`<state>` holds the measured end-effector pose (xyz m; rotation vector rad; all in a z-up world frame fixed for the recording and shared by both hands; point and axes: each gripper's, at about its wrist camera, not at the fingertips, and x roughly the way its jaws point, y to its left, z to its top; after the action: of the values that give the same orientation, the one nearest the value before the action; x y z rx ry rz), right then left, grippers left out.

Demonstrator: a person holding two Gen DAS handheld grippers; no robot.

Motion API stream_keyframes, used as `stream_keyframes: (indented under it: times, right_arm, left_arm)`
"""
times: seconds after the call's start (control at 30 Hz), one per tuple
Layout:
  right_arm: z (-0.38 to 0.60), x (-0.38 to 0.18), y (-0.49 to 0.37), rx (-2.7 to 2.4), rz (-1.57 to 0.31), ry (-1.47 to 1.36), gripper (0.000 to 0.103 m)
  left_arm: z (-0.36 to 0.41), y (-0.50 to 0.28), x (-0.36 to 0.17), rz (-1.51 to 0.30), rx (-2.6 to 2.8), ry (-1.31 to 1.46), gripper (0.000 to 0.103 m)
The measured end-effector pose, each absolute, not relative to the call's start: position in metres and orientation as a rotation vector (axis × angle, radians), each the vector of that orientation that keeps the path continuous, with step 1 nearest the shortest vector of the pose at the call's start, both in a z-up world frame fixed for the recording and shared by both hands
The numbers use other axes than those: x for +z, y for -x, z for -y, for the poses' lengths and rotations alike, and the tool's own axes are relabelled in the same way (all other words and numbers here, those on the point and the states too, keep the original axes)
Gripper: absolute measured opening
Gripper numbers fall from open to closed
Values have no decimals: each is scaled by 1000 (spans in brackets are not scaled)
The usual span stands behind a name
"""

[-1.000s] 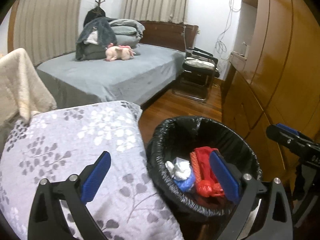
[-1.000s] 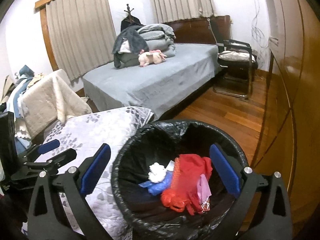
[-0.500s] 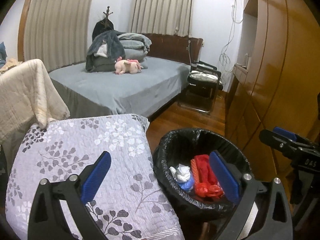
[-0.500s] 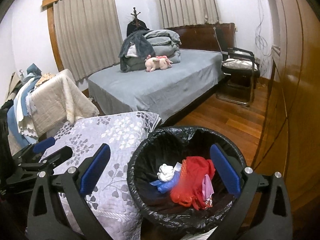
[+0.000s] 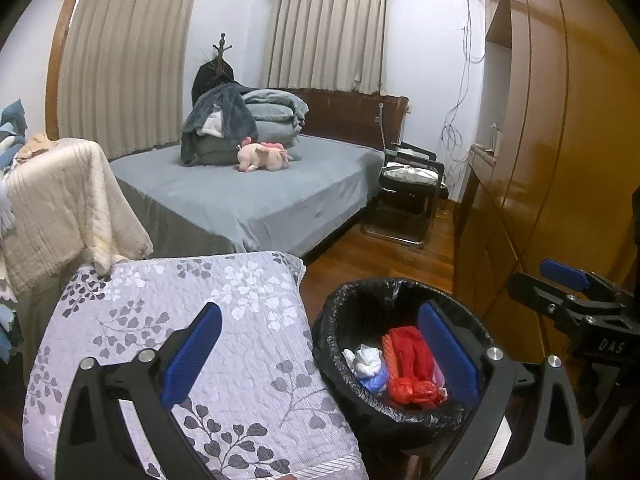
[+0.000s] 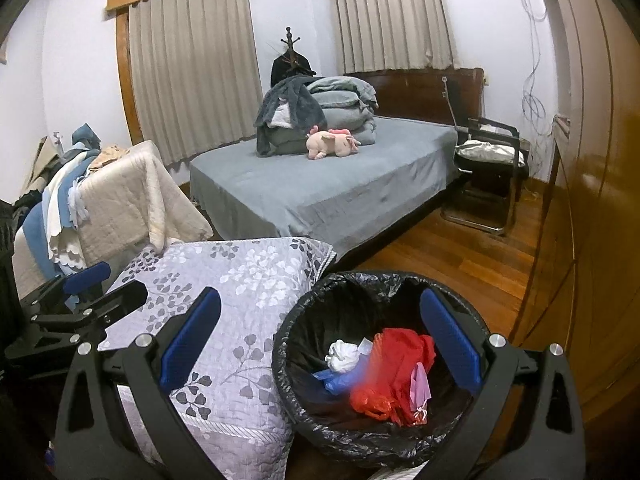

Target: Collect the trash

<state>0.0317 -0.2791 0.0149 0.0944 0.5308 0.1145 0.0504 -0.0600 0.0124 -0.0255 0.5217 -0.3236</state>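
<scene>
Both the left tool (image 5: 318, 356) and the right tool (image 6: 320, 344) hang wide open and empty above the bin (image 6: 340, 288), where the trash (image 6: 394, 372) already lies inside, so collecting seems nearly done.

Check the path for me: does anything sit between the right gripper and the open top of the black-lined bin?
Nothing visible does. The right gripper is open and empty, above and short of the bin, whose mouth is uncovered. Red bag, white wad and blue scrap lie inside. The floral quilt only flanks its left rim.
</scene>
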Motion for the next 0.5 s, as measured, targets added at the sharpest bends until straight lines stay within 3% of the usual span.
stream_keyframes:
  times: [0.5]
  right_arm:
    - [267, 22, -24, 124, -505, -70, 97]
  left_arm:
    - [57, -38, 22, -497, -314, 22, 97]
